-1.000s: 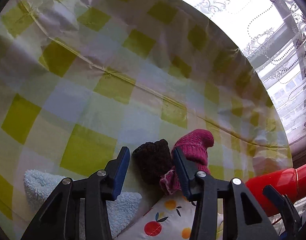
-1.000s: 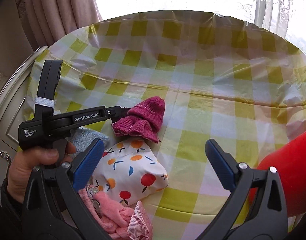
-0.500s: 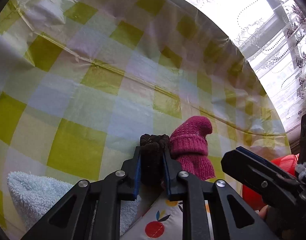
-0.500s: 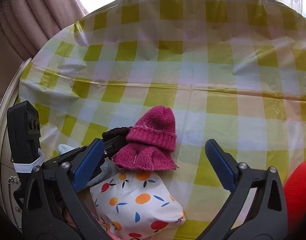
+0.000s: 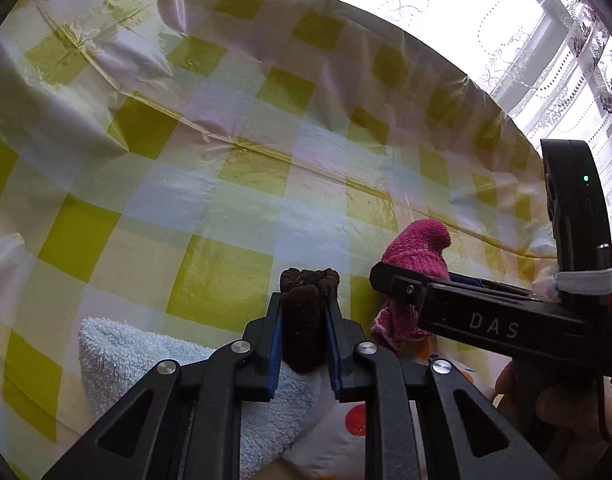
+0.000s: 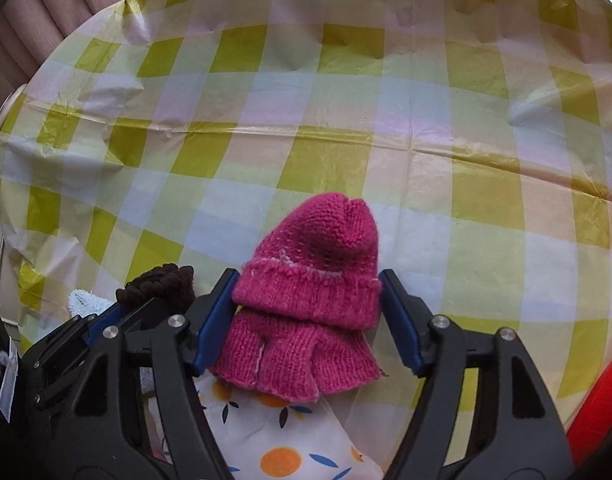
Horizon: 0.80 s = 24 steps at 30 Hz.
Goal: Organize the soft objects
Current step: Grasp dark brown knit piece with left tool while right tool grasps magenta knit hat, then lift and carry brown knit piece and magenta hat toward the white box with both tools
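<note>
My left gripper (image 5: 304, 304) is shut on a dark brown knitted piece (image 5: 306, 320), held just above a light blue towel (image 5: 146, 360). It also shows at the left of the right wrist view (image 6: 162, 284). A pink knitted hat (image 6: 318, 280) lies on the yellow checked tablecloth (image 6: 346, 80), partly over a white fruit-print cloth (image 6: 282, 440). My right gripper (image 6: 308, 308) straddles the hat's cuff, jaws close on both sides, not pressing it. The hat also shows in the left wrist view (image 5: 416, 248), partly behind the right gripper's body.
A red object (image 6: 602, 408) sits at the right edge. The light blue towel's corner (image 6: 82, 300) peeks out at the left. A curtain (image 6: 46, 12) hangs behind the table's far left and a bright window (image 5: 486, 20) beyond its far edge.
My left gripper closed on the brown knit and lifted it slightly. My right gripper moved forward and down over the pink hat and narrowed around its cuff.
</note>
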Motion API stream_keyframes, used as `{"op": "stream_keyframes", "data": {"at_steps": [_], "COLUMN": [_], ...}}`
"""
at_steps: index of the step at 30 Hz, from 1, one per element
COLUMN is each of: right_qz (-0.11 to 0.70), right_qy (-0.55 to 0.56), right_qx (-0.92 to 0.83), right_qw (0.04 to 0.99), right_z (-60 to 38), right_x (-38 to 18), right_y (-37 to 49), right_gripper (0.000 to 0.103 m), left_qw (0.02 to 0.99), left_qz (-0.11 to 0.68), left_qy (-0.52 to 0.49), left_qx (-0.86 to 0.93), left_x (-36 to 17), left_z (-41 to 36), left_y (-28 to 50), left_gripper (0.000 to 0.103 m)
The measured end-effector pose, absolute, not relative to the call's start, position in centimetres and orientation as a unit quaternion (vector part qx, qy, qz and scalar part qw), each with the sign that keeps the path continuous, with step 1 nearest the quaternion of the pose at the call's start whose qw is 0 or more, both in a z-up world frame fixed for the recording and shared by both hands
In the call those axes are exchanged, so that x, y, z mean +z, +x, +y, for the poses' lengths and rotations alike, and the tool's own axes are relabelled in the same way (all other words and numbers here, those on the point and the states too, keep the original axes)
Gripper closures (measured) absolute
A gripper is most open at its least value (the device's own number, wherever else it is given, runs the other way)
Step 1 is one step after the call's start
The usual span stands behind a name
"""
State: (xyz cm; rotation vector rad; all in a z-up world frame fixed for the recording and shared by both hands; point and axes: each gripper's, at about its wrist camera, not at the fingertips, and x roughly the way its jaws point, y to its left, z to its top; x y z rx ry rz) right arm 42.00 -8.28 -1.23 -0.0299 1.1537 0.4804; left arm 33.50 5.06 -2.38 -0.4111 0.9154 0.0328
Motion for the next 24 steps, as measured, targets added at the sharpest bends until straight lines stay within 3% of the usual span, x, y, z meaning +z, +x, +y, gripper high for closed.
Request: {"op": "stream_keyframes", "data": {"at_steps": [2,5,14,24], "right_qz": [0.539,0.530,0.489,0.443], "right_qy": [-0.003,0.000,0.018,0.038], "right_qx": [0.226,0.222,0.189,0.176], "right_qw": [0.812,0.818,0.852,0.878], "right_z": [-8.9,-9.9,-14.8,-19.1], "right_x": [-1.0,-0.4,2.1,5.5], "right_y": [42.0,41.4,38.2,32.7], "right_gripper": [0.047,0.052,0.054,0.054], "left_qw": [0.879,0.884,0.904,0.911], "left_qz": [0.427,0.411,0.362,0.362], "left_qy": [-0.212,-0.220,-0.228,-0.198], "left_qx": [0.019,0.026,0.009,-0.023], "left_x": [-2.2,-1.7,1.0,2.4], "left_z": [5.9,6.5,6.1,2.0], "left_y": [33.3,33.0,31.8,29.5], "left_gripper": [0.084,0.084,0.085,0.085]}}
